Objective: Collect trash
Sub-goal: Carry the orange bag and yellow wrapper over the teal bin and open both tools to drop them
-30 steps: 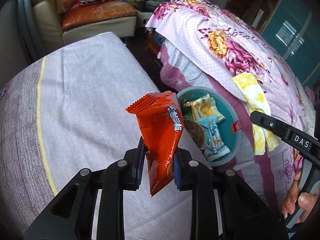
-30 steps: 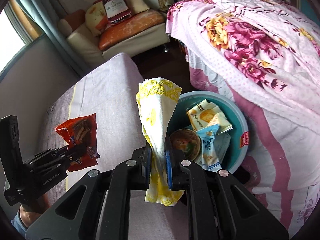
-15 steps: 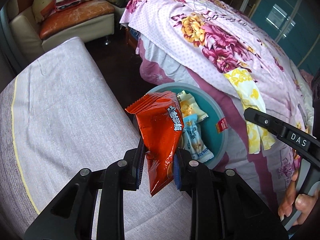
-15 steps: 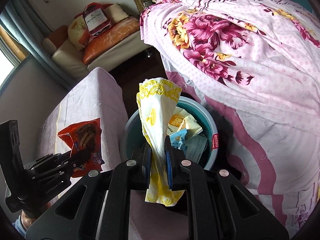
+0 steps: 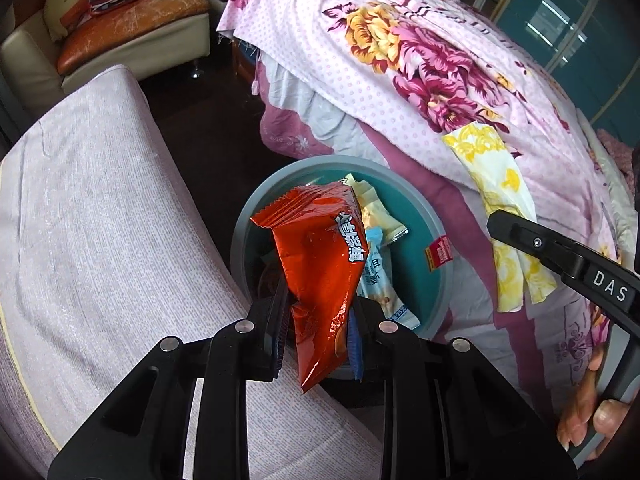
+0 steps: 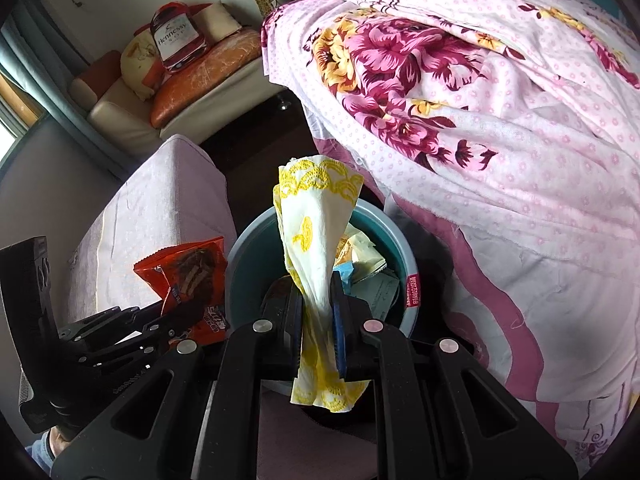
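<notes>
Above the teal bin (image 5: pixel 440 280): orange snack wrapper (image 5: pixel 320 256) clamped in left hand-held gripper (image 5: pixel 318 332); yellow-printed napkin (image 6: pixel 316 248) clamped in right hand-held gripper (image 6: pixel 316 320). Both are best centred over the opening before release, one at a time.

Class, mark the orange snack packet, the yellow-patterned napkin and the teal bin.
orange snack packet (image 5: pixel 320 256), left wrist view, middle of its front.
yellow-patterned napkin (image 6: pixel 316 236), right wrist view, upper fold.
teal bin (image 5: pixel 420 224), left wrist view, inner wall.
</notes>
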